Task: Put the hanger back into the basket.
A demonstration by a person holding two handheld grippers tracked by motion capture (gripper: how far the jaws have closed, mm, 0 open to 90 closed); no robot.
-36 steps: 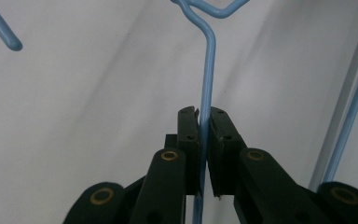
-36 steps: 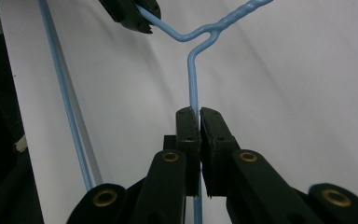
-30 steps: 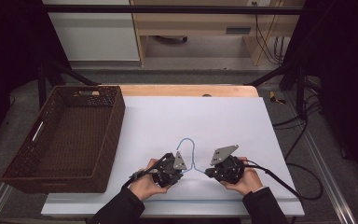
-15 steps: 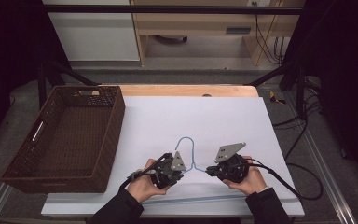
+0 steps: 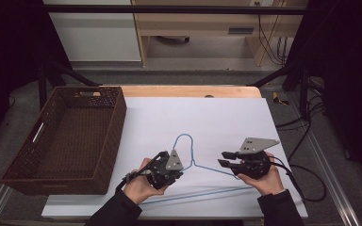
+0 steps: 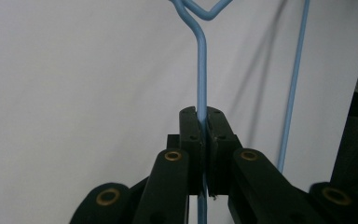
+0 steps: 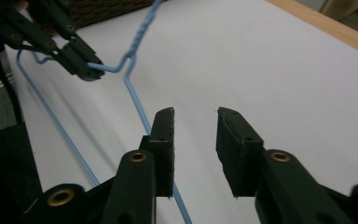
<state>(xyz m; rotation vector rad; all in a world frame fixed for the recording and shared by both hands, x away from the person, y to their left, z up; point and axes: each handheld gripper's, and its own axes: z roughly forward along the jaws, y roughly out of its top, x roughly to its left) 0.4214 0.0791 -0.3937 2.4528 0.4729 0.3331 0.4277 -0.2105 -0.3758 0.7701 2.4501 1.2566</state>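
- The left gripper (image 6: 203,140) pinched the blue hanger (image 5: 191,153) tight.
- The right gripper (image 7: 195,135) had just opened its jaws, holding nothing.
- The hanger could swing and slip.

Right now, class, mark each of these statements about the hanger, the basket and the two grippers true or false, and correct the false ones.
1. The left gripper is shut on the blue wire hanger. True.
2. The right gripper is clamped on the hanger. False: its jaws have just been opening, with nothing between them; the wire passes below its left-hand jaw in the right gripper view.
3. The wicker basket holds the hanger. False: the hanger is over the white table, and nothing shows inside the basket.
4. The basket stands at the left of the table in the high view. True.
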